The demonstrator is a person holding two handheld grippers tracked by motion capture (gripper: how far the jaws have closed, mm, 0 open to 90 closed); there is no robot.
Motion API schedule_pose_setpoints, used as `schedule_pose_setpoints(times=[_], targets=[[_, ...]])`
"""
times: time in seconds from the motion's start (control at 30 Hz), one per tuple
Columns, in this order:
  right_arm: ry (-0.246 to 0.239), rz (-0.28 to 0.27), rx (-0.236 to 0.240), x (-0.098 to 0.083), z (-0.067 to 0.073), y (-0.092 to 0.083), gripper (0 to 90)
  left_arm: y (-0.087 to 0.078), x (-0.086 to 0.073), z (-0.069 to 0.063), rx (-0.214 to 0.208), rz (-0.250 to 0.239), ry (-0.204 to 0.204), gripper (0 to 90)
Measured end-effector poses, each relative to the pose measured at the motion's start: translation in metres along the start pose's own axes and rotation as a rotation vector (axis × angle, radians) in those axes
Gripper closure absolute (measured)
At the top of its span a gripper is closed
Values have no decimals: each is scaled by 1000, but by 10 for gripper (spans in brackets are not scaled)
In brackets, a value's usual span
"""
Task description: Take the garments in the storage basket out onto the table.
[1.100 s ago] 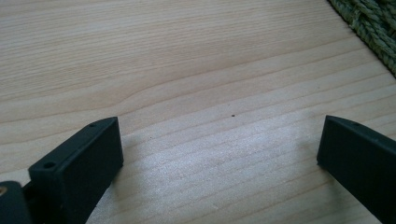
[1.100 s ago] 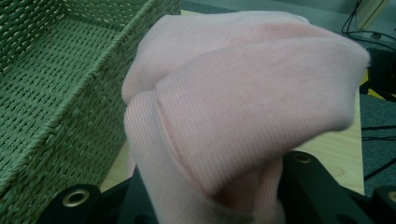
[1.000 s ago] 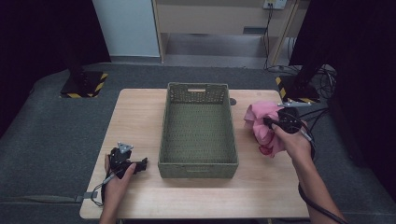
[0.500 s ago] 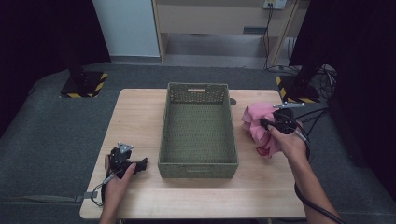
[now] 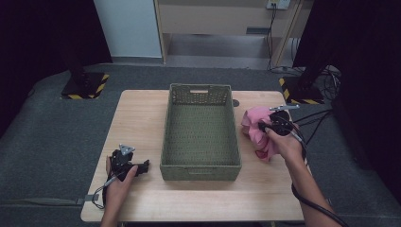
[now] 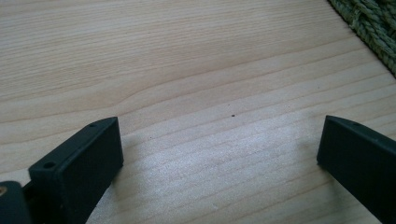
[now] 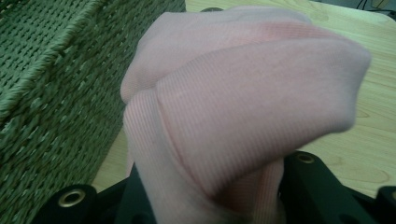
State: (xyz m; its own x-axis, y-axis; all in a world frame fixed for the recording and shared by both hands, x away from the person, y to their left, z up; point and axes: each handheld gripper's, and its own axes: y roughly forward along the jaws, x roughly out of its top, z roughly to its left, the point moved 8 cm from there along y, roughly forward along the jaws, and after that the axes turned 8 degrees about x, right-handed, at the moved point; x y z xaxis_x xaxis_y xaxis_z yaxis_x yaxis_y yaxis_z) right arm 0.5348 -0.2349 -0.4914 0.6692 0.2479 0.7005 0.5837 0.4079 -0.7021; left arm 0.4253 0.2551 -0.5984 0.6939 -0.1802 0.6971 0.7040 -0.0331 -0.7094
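The right tongs (image 5: pixel 267 126) are clamped on a bunched pink cloth (image 5: pixel 255 127), which sits on the worktop (image 5: pixel 142 113) just right of the green woven basket (image 5: pixel 201 135). The left tongs (image 5: pixel 142 166) rest apart on bare wood, near left of the basket.

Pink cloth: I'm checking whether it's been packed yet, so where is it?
In the high view, the pink cloth lies bunched on the table, right of the green woven basket, in the right tongs.
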Motion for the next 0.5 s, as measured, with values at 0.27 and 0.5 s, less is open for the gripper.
schedule_pose_setpoints(times=[0.27,0.5], targets=[[6,23,-12,-1,-5,19,637,0,0,0,0,0,0,0],[8,37,-11,-2,-4,30,630,0,0,0,0,0,0,0]])
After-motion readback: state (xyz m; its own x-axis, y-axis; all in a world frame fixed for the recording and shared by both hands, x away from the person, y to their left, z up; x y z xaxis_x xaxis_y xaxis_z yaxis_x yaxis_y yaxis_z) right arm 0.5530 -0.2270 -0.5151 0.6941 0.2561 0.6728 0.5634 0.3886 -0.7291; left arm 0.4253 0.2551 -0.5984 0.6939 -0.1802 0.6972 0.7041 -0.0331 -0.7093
